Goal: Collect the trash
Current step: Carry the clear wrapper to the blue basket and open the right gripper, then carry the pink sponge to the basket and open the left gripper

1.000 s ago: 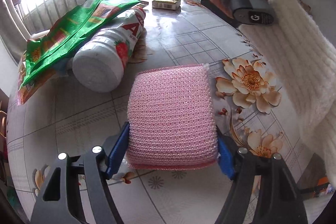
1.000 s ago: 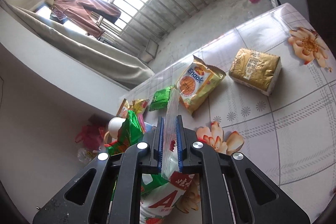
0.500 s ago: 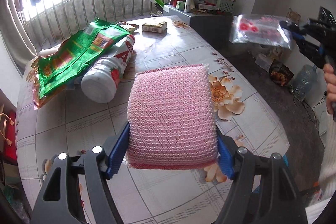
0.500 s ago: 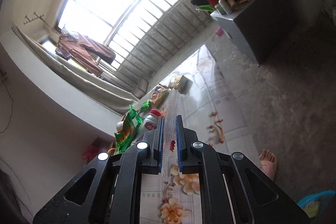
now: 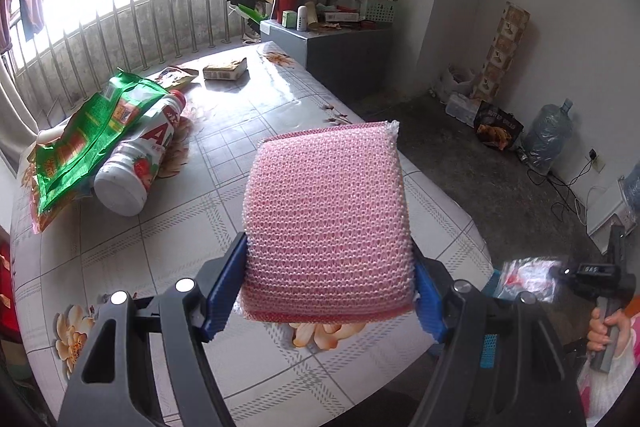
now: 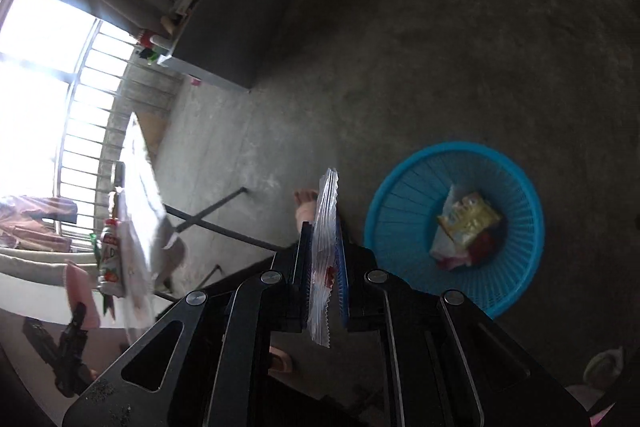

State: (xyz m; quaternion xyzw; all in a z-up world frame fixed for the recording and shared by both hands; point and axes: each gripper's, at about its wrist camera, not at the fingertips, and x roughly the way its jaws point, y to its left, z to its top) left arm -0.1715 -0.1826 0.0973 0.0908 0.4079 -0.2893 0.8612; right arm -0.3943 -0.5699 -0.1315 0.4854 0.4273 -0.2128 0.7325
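My left gripper [image 5: 328, 267] is shut on a pink mesh sponge [image 5: 326, 211], held in the air above the flowered table [image 5: 280, 115]. My right gripper [image 6: 323, 239] is shut on a thin clear plastic wrapper [image 6: 325, 203] with red marks. It points down at the floor, just left of a blue plastic basket [image 6: 516, 171] that holds a yellow packet [image 6: 470, 219] and other scraps. In the left wrist view the right gripper [image 5: 560, 273] and its blurred wrapper [image 5: 528, 273] show low beside the table's right edge, in a person's hand [image 5: 604, 327].
On the table's far left lie a white bottle [image 5: 140, 155], a green bag [image 5: 92, 131], a snack packet [image 5: 176, 75] and a small box [image 5: 224, 70]. A grey cabinet [image 5: 344, 47] stands behind. A bare foot [image 6: 306, 207] is near the basket.
The right gripper swung with the wrapper from over the table out to the right and down toward the floor by the basket. The left gripper lifted the sponge higher off the table.
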